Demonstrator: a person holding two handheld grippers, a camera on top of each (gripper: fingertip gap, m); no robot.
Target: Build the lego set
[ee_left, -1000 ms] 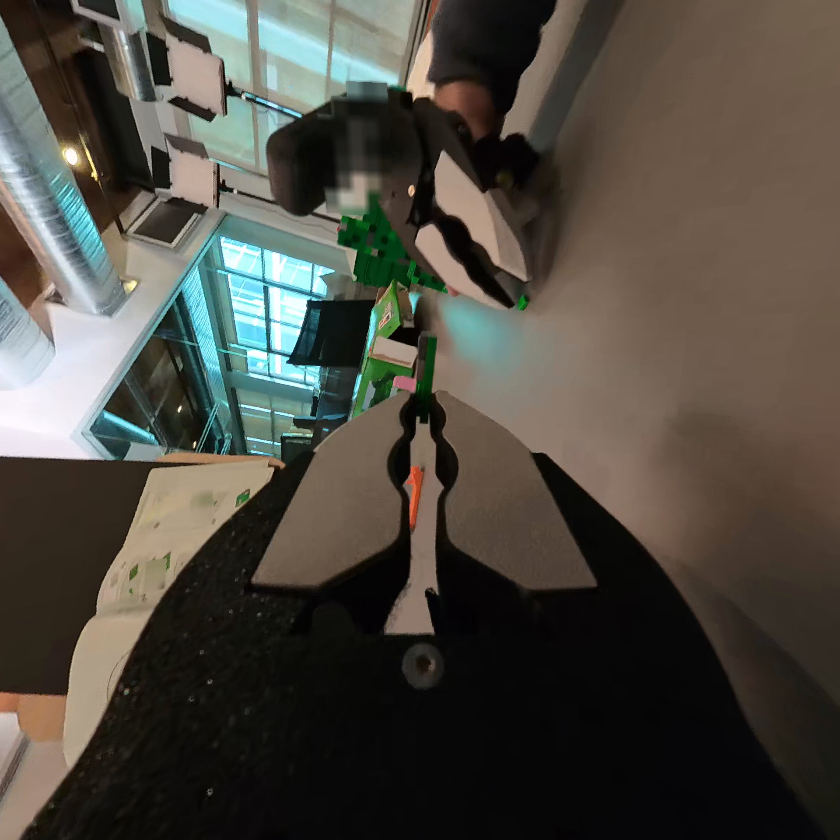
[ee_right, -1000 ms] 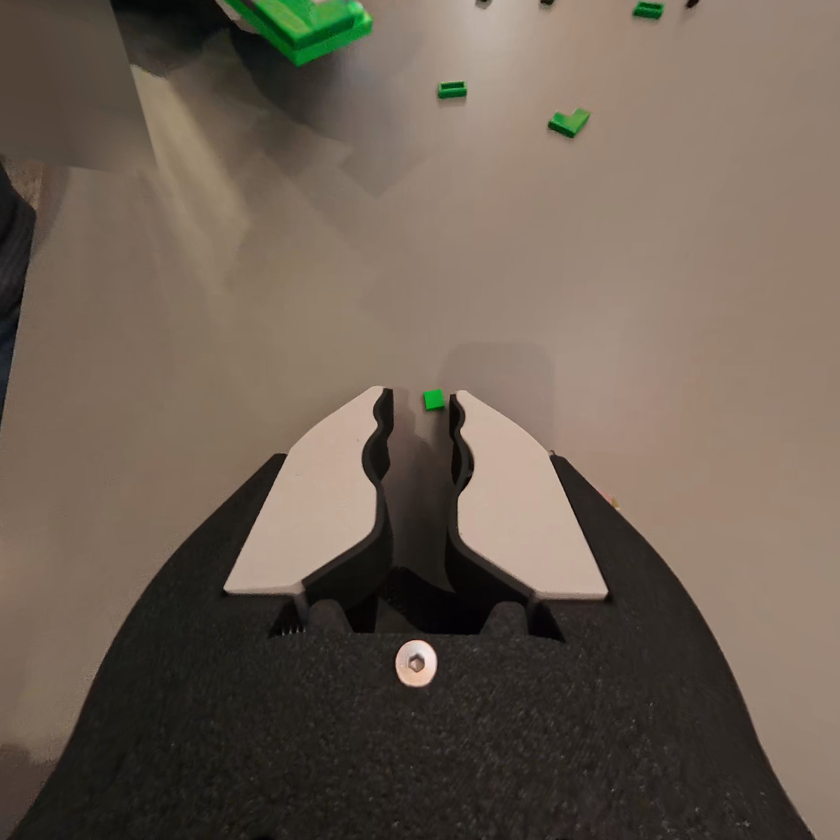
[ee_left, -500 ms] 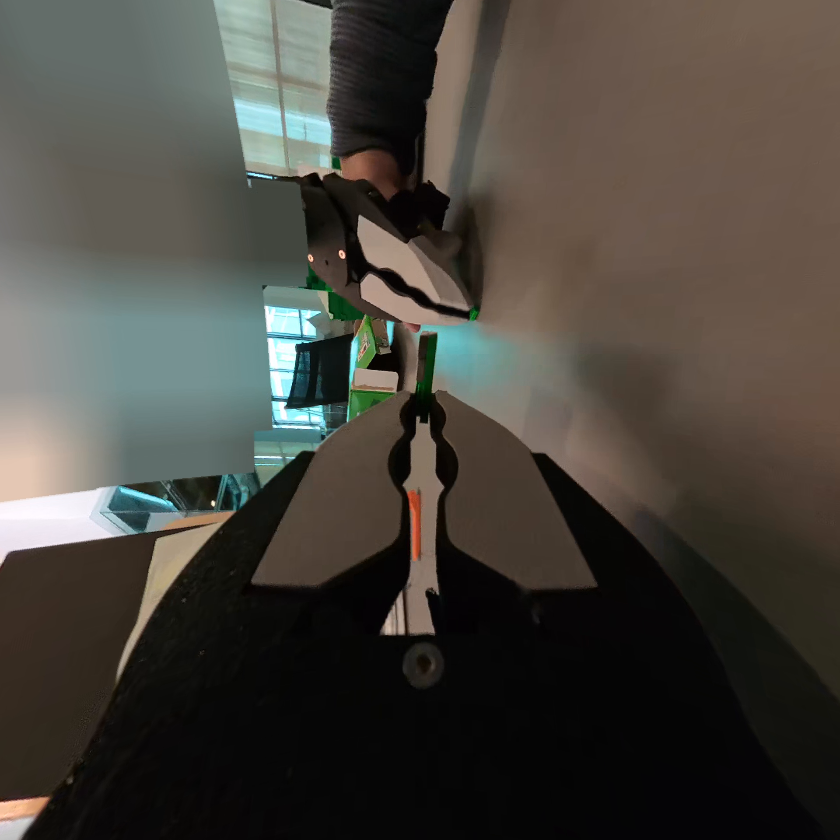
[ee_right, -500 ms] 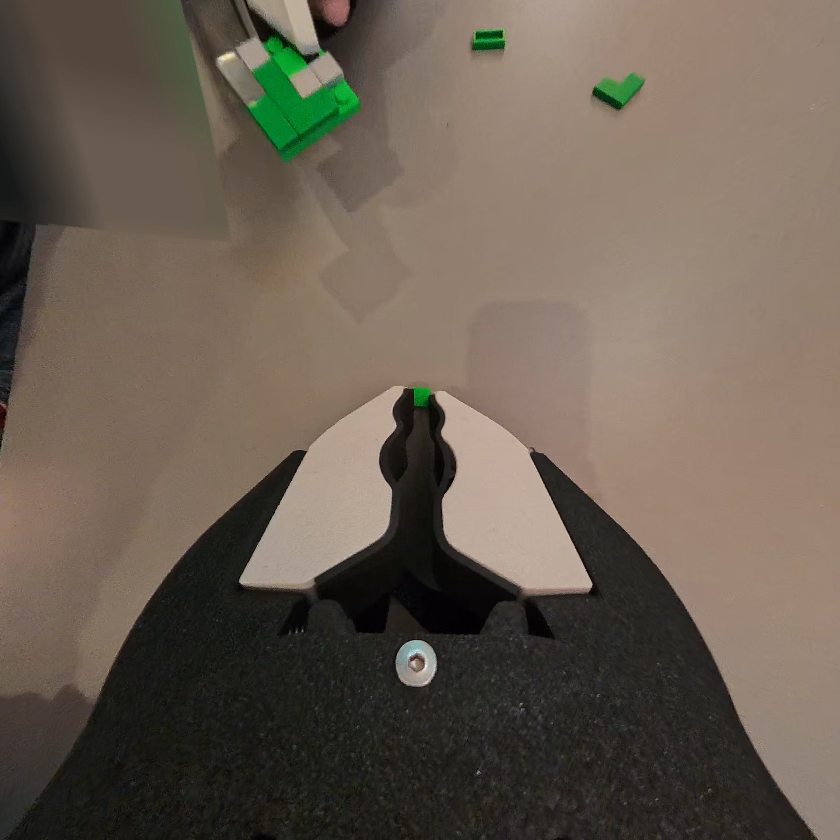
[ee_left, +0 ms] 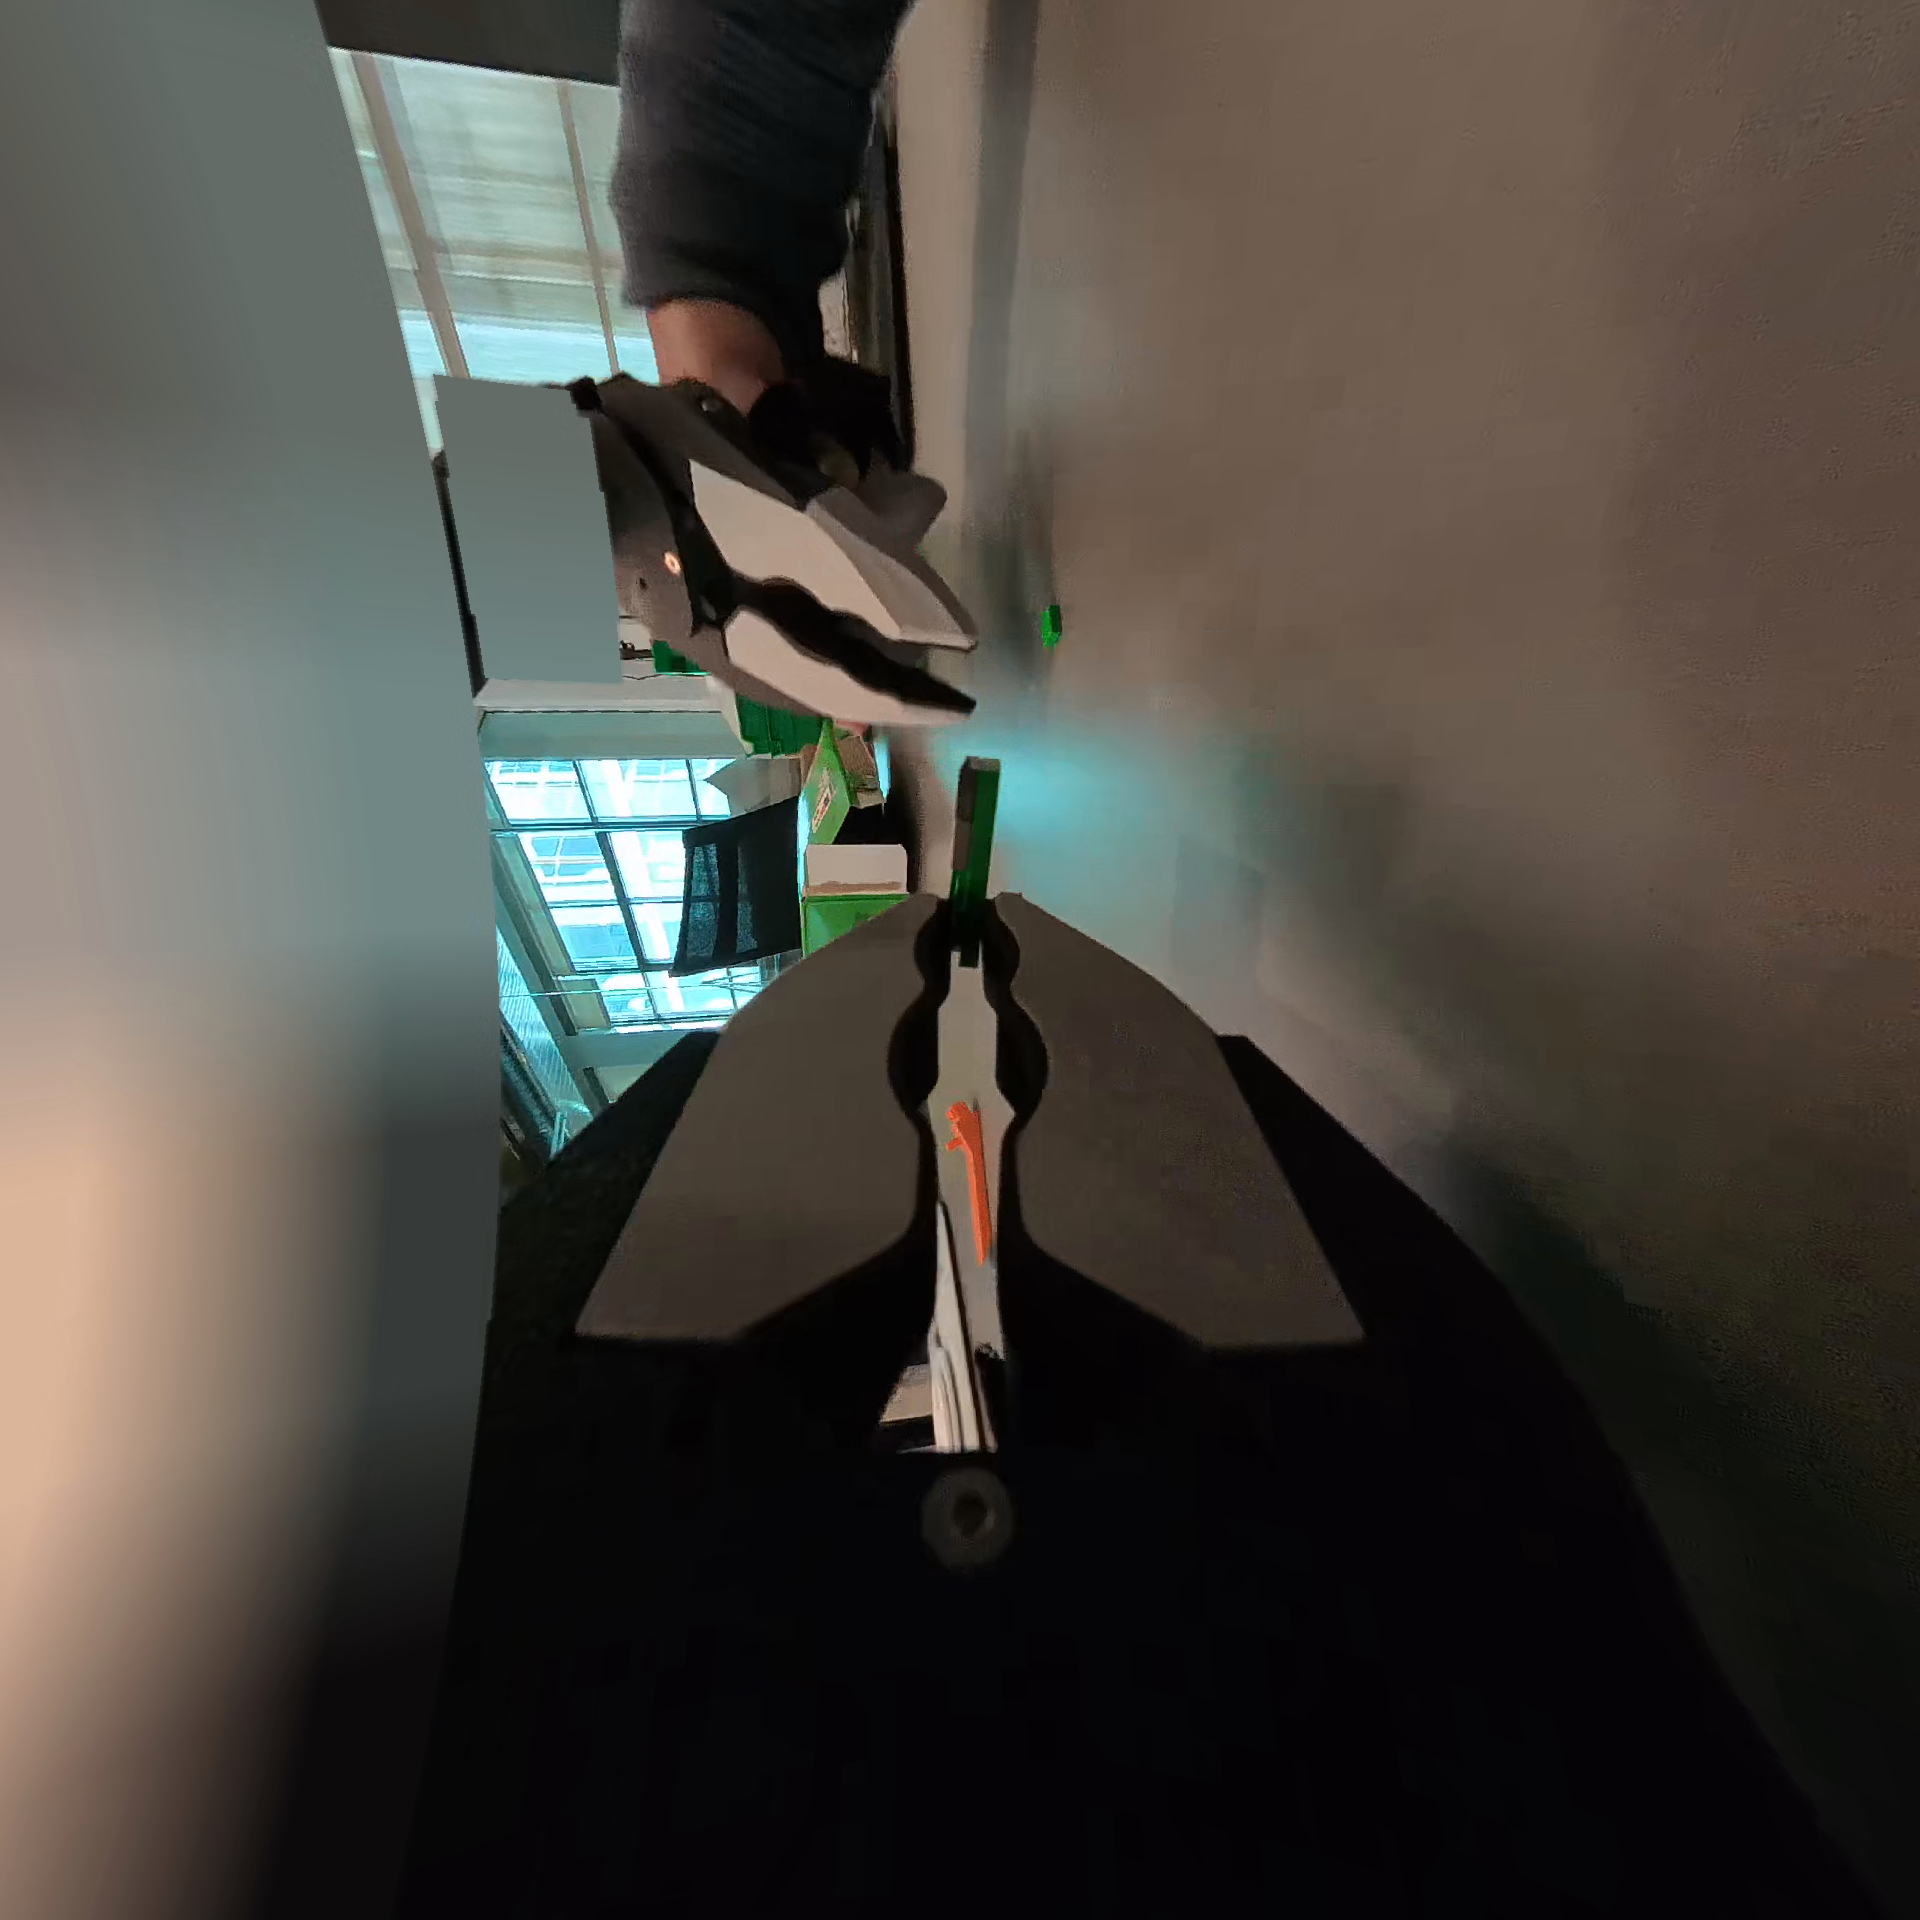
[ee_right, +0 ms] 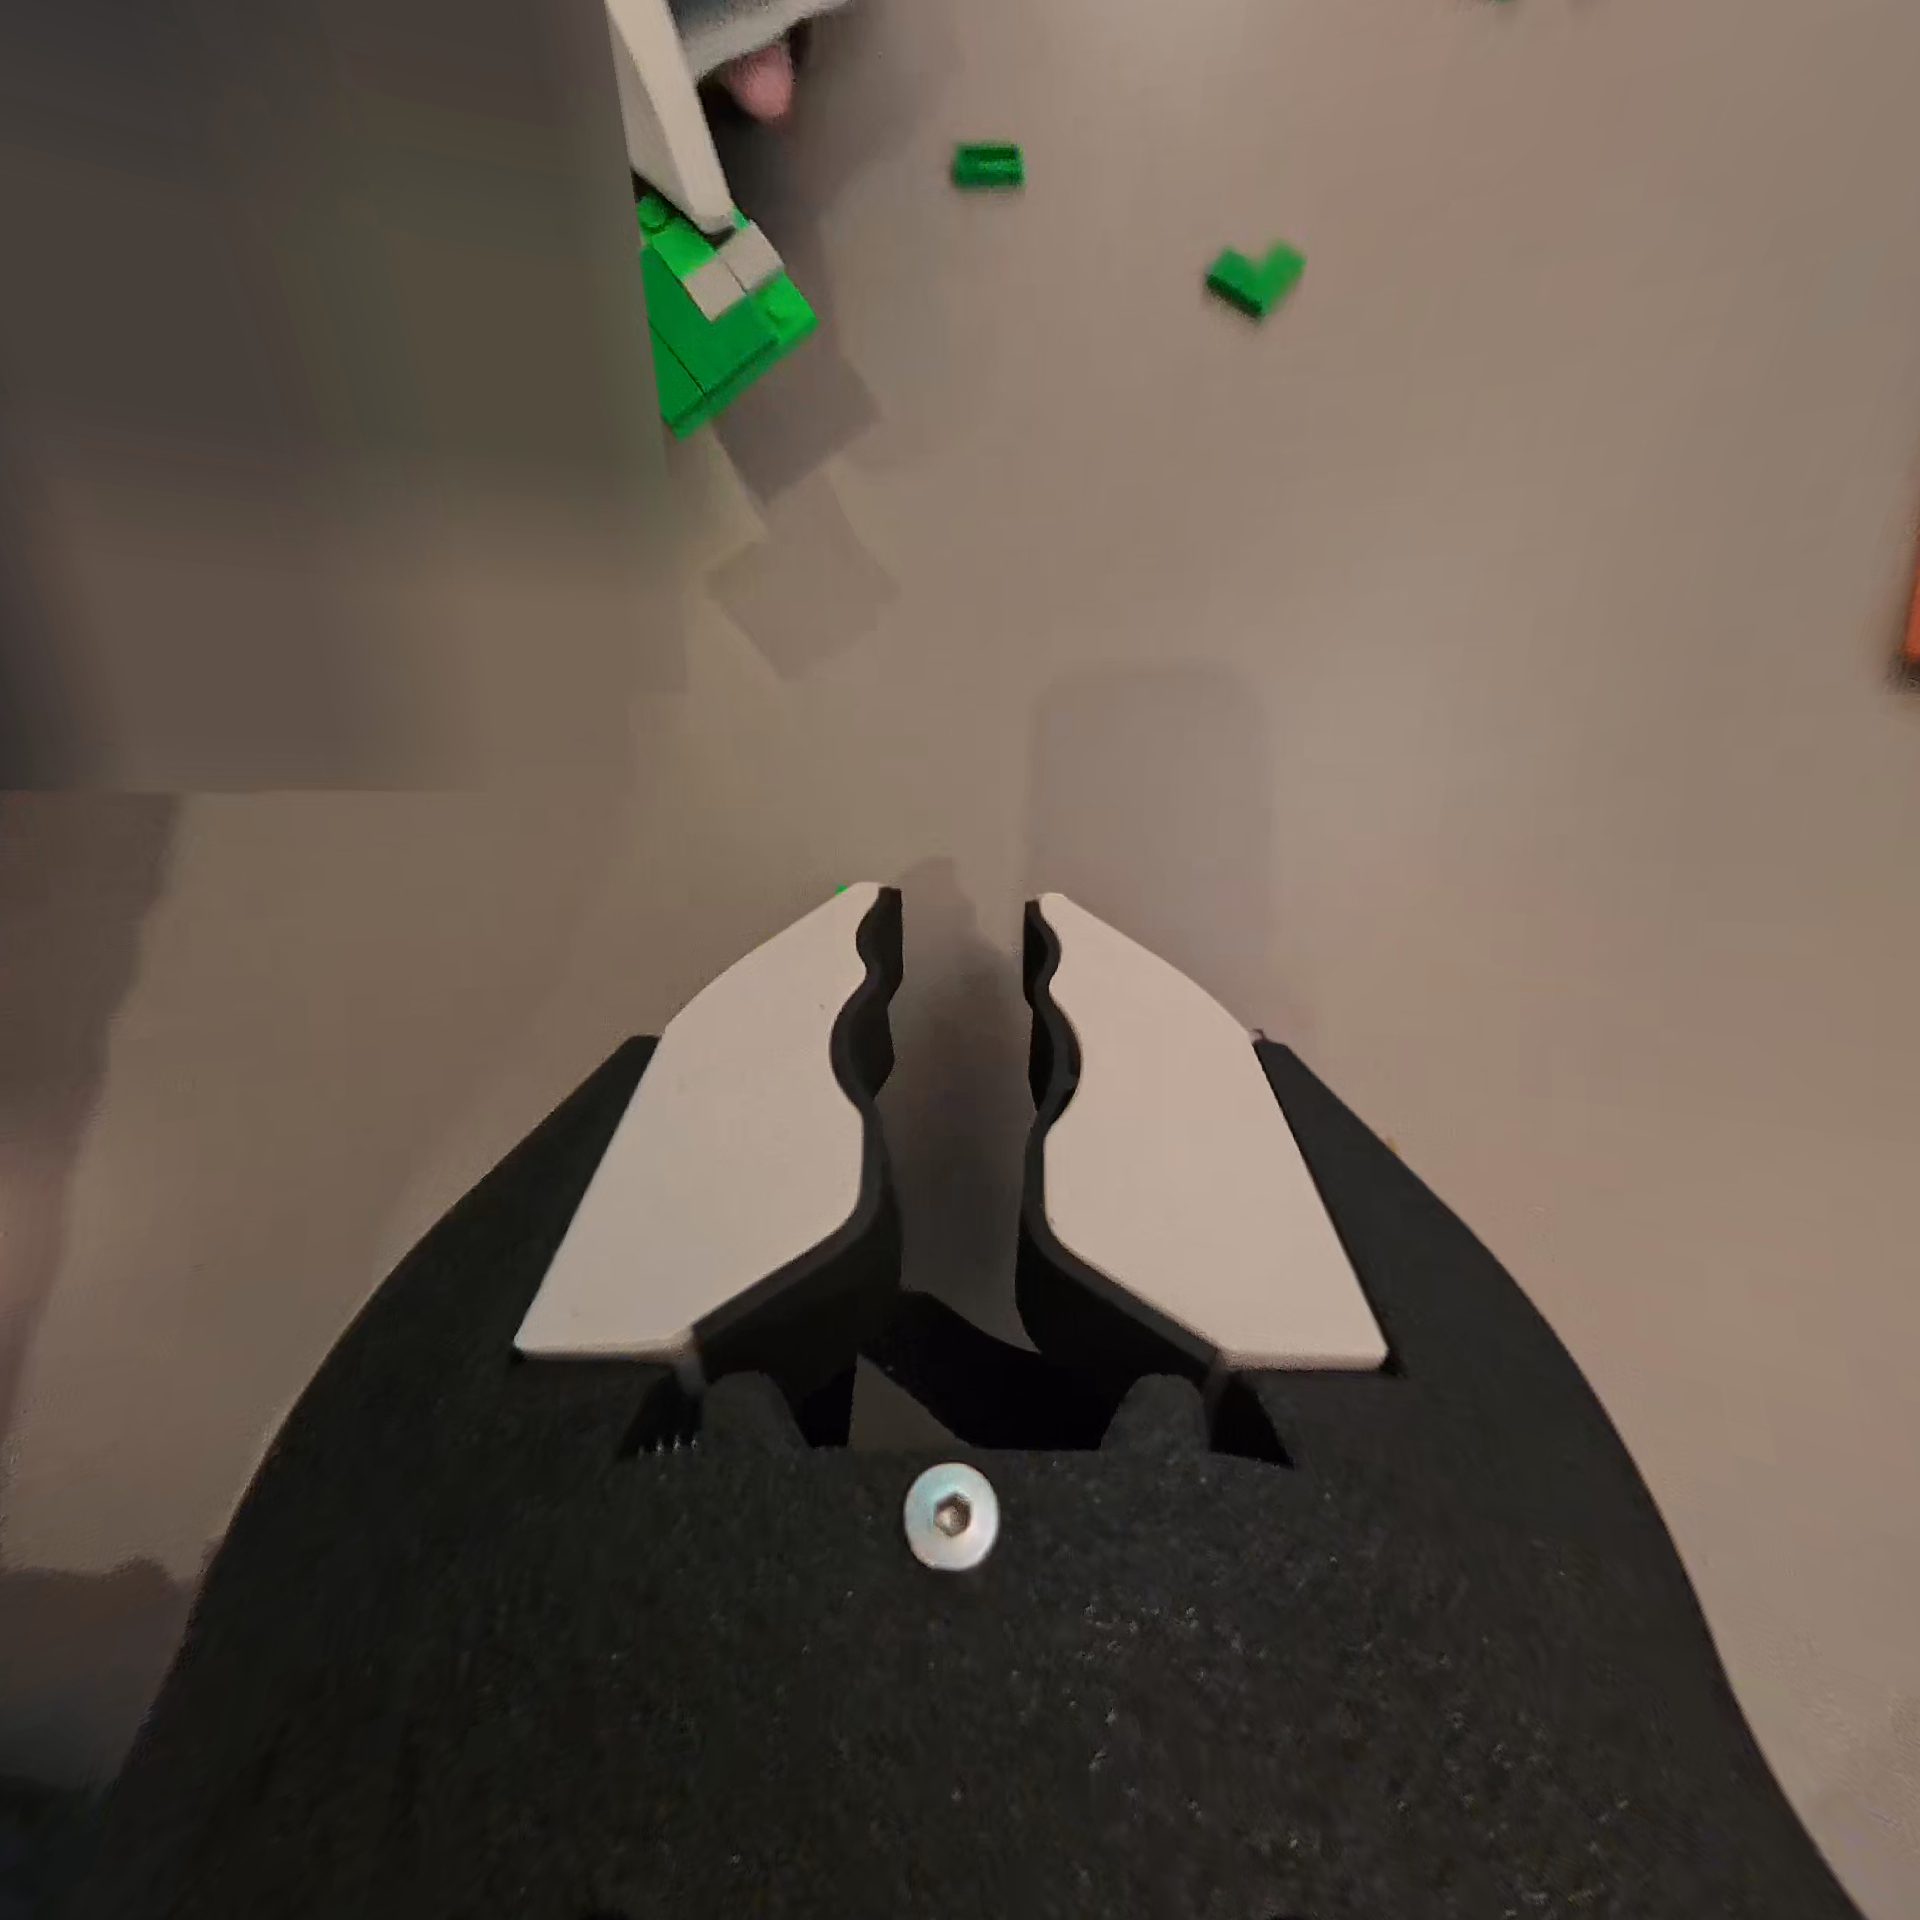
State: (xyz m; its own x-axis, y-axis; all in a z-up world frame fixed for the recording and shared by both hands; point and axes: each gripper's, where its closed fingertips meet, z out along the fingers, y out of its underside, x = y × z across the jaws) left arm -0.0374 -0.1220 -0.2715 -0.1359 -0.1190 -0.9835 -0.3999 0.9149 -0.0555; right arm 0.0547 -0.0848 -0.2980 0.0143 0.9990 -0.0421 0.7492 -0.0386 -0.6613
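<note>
My left gripper (ee_left: pixel 971 914) is shut on a flat green and grey lego assembly (ee_left: pixel 974 831), seen edge-on and held above the table. The assembly (ee_right: pixel 717 312) also shows at the top of the right wrist view under the left gripper's white finger (ee_right: pixel 675 125). My right gripper (ee_right: pixel 961 899) is open and empty just above the table. A small green brick (ee_left: pixel 1051 627) lies on the table beside the right gripper (ee_left: pixel 961 675). In the right wrist view only a green sliver of the brick (ee_right: pixel 844 890) peeks past my left fingertip.
A small green plate (ee_right: pixel 987 166) and a green L-shaped piece (ee_right: pixel 1255 278) lie on the beige table (ee_right: pixel 1351 623) beyond the right gripper. An orange edge (ee_right: pixel 1910 623) shows at far right. Green boxes (ee_left: pixel 847 894) stand at the table's far end. My right fingertips sit around 11 cm from my left ones.
My right gripper, shut on the small green brick half a second ago, has opened and drawn back; the brick now lies on the table. The left gripper's assembly has come closer.
</note>
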